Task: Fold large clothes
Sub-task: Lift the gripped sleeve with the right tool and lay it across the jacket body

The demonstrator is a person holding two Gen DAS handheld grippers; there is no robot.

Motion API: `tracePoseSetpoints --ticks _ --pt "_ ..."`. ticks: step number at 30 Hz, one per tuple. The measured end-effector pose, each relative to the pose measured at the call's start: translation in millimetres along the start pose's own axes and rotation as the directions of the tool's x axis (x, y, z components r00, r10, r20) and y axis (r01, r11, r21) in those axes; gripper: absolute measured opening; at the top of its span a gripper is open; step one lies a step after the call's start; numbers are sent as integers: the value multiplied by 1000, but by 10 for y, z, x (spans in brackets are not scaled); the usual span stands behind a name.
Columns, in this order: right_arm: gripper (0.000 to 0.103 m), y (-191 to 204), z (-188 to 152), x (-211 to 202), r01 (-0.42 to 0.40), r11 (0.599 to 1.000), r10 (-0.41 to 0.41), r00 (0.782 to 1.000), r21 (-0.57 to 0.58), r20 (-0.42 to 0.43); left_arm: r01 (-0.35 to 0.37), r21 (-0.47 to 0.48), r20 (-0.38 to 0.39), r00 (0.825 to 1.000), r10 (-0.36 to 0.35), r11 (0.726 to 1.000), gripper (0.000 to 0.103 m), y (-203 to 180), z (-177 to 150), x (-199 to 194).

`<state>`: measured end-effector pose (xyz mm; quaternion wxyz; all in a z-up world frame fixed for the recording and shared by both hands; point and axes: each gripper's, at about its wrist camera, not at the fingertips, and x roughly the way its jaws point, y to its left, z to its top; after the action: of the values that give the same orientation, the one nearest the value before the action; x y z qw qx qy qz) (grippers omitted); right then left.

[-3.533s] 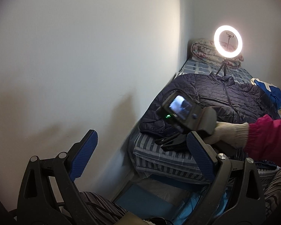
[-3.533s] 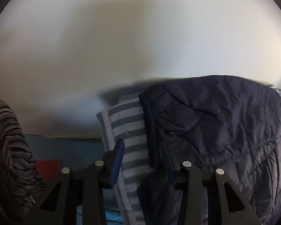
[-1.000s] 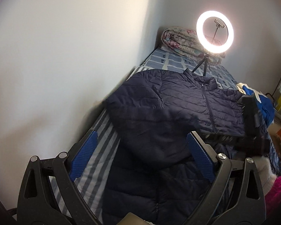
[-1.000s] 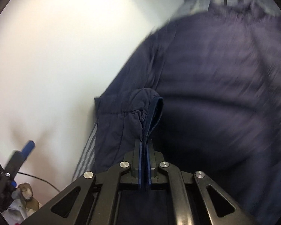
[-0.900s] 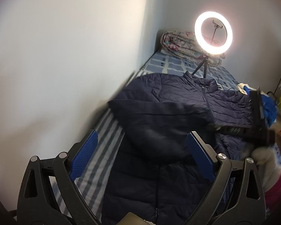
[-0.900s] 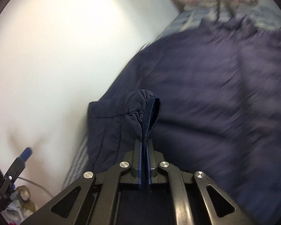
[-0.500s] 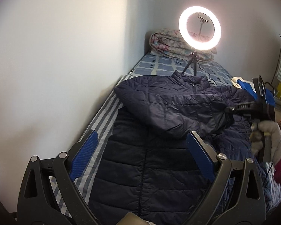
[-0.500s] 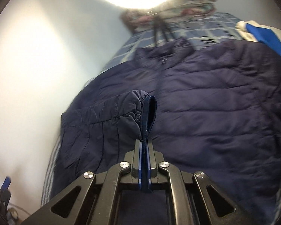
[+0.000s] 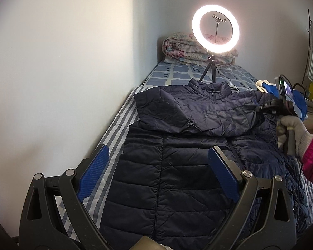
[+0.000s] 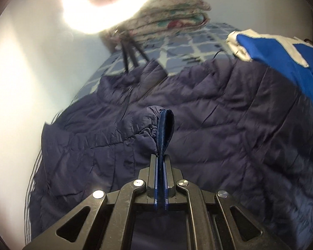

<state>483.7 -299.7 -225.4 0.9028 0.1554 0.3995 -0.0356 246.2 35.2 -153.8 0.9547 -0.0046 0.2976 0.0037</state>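
Observation:
A dark navy quilted jacket (image 9: 177, 179) lies front up on the bed, collar toward the far end. Its left sleeve (image 9: 198, 114) is drawn across the chest to the right. My right gripper (image 10: 161, 158) is shut on that sleeve's cuff (image 10: 164, 129), and in the left wrist view the same right gripper (image 9: 258, 109) sits at the jacket's right side in a gloved hand (image 9: 294, 133). Low over the jacket's hem, my left gripper (image 9: 156, 166) stands open with nothing between its blue pads (image 9: 94, 173).
A lit ring light on a tripod (image 9: 215, 31) stands on the bed behind the collar. A rolled floral quilt (image 9: 189, 48) lies at the far end. Blue and white clothing (image 10: 281, 50) lies to the right. A white wall (image 9: 62, 73) borders the bed's left edge.
The right gripper carried the sleeve cuff from the wall side across the jacket to the right. The left gripper shifted, so the whole jacket front and hem now show.

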Motion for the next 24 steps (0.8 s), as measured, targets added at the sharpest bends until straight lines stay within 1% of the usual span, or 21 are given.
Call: tracePoseSetpoints --ticks 2,4,8,13,18,20,21,22,23,24 --pt "2 -72 83 14 13 1000 -14 999 18 32 2 9 2 1000 -2 1000 98 -20 4 -8" --pt "2 -156 119 68 52 998 -53 998 45 39 1 16 3 1000 -1 1000 98 -30 6 -4" --pt "2 -256 87 273 117 993 -116 993 35 -21 9 13 -2 1000 -9 1000 98 -32 13 5" --pt "2 -277 38 398 105 994 -103 993 35 -60 8 32 6 1000 -8 999 98 -66 16 -27" --pt "2 -299 5 497 121 992 -118 989 25 -93 8 34 14 1000 -9 999 98 -85 17 -83" --pt "13 -306 6 507 119 993 -116 988 24 -99 7 34 14 1000 -7 999 98 -80 25 -91" --pt "19 -297 6 456 128 992 -126 988 21 -86 6 34 16 1000 -7 999 98 -75 33 -99" --pt "31 -293 9 403 128 992 -126 989 18 -73 3 33 19 1000 -4 999 98 -72 40 -114" --pt "35 -277 10 345 130 991 -129 990 13 -59 4 32 21 1000 -4 999 98 -71 50 -125" --pt "35 -253 11 281 144 989 -144 989 10 -45 7 31 25 1000 -8 1000 98 -69 61 -146"
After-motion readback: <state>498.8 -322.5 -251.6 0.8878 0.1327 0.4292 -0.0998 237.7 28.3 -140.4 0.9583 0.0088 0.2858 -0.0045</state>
